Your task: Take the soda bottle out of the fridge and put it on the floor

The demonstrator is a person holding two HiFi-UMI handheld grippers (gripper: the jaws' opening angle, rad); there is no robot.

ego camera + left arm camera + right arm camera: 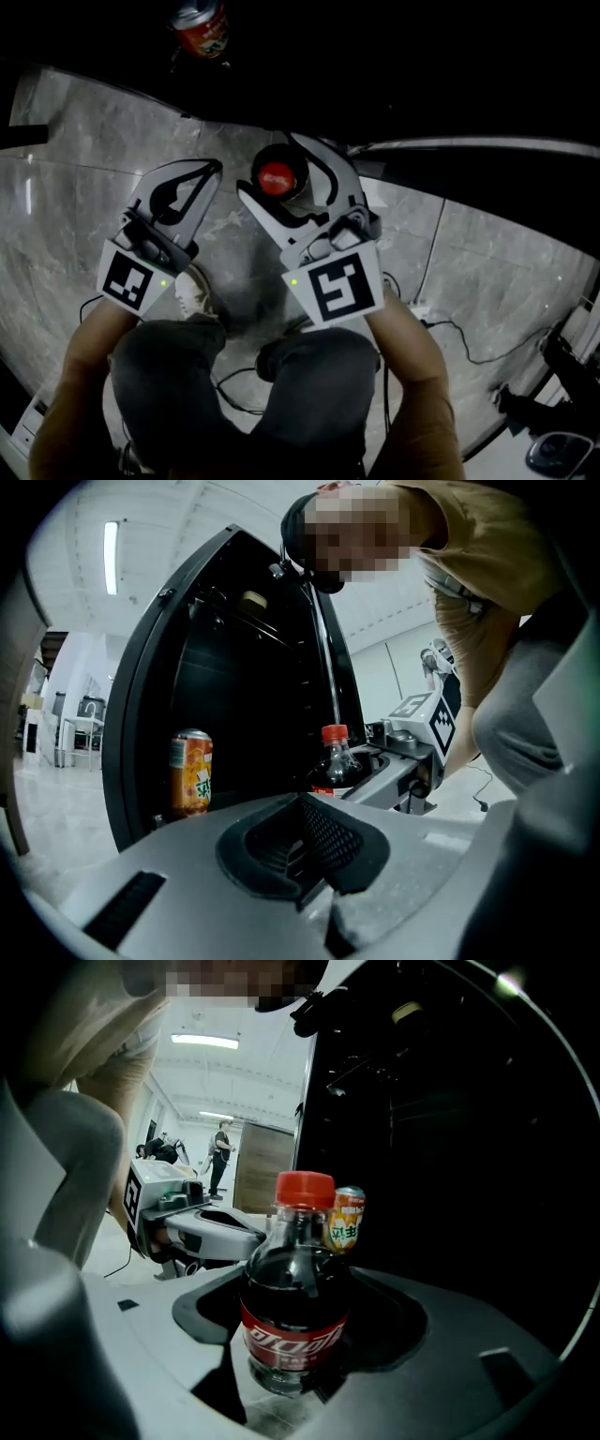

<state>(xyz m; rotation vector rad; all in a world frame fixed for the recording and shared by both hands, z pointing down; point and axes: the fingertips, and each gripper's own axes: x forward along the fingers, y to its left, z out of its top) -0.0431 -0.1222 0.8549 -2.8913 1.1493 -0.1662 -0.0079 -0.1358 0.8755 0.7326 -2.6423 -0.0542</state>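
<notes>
My right gripper point(279, 173) has its jaws clamped on the soda bottle point(293, 1307), one on each side of its dark body just about at the red label, and the bottle stands upright with its red cap on top. From the head view the bottle is outside the fridge point(253, 667), just in front of its open black mouth and over the grey marbled floor point(84, 159); I cannot tell whether its base touches the tiles. My left gripper point(208, 173) sits just left of the right one, its jaws pressed together with nothing between them, the tips pointing toward the fridge. Farther in, to the left, an orange can point(200, 26) stands upright inside the dark fridge, well apart from the bottle; in the right gripper view it shows just behind the bottle's neck. My knees and one shoe point(192, 292) are near, below both grippers, and thin cables point(459, 342) trail over the floor on the right. Far off in the right gripper view a person point(222, 1157) stands in a bright room
</notes>
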